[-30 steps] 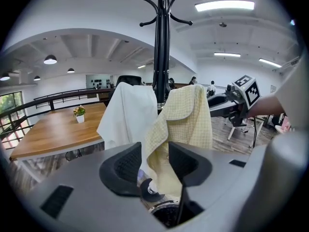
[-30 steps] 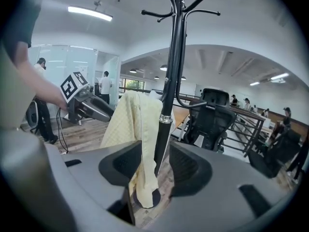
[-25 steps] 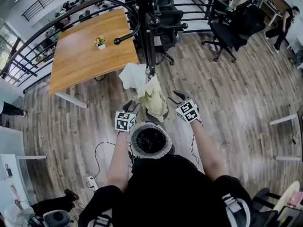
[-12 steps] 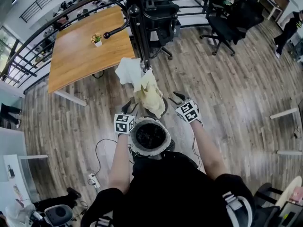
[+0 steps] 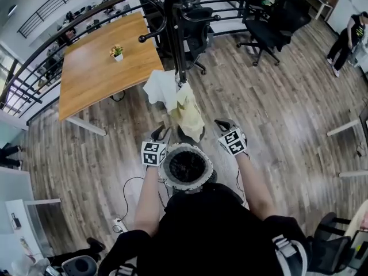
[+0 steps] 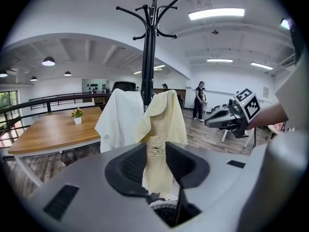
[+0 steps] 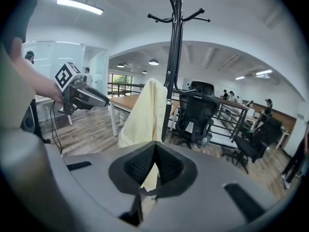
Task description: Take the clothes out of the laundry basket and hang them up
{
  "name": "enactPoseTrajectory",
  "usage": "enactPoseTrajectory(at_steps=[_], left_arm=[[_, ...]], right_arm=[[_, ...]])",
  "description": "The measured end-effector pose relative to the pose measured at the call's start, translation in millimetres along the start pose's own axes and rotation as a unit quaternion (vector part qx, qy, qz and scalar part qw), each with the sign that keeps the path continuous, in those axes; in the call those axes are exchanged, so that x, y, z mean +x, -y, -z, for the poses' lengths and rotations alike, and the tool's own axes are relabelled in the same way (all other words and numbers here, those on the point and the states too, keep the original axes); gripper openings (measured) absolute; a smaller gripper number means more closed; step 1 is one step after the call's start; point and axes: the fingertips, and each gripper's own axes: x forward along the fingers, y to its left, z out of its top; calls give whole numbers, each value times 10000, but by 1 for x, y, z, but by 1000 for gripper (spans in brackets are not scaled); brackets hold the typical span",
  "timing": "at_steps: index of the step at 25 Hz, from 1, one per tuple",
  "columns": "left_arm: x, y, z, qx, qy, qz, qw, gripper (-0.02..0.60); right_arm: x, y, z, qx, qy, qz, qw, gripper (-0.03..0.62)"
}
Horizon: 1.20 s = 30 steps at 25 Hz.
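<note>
Head camera looks steeply down past the person (image 5: 213, 234) onto the coat rack (image 5: 175, 39). Left gripper (image 5: 160, 133) and right gripper (image 5: 222, 123) cameras face it closely from either side, sharing its yellow garment (image 5: 190, 117).

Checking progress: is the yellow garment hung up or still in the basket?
Hung up: the yellow garment hangs from the coat rack, outside the basket.

My left forearm (image 5: 146, 197) and right forearm (image 5: 254, 184) reach toward twelve o'clock. My left gripper (image 5: 160, 133), at eleven, has just been closing, jaws still apart, nothing pinched. My right gripper (image 5: 222, 123), at one, has just closed, empty.
</note>
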Motion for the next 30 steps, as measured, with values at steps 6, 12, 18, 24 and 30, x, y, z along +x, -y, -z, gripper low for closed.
enactPoseTrajectory(at_steps=[6, 12, 18, 24, 30], left_arm=[[-34, -12, -7, 241, 128, 439, 9987, 53], [-66, -29, -6, 316, 225, 744, 9965, 31], [-84, -30, -7, 600, 282, 1109, 9916, 26], [-94, -27, -8, 699, 320, 1305, 9885, 26], [-98, -23, -22, 858, 459, 1426, 9850, 25]], right_arm=[[-14, -30, -13, 256, 31, 419, 9988, 8], [-15, -74, -28, 300, 138, 603, 9976, 8], [-24, -106, -45, 399, 310, 873, 9949, 8], [-37, -117, -48, 450, 376, 1108, 9921, 8], [-46, -120, -55, 465, 462, 1270, 9897, 6]])
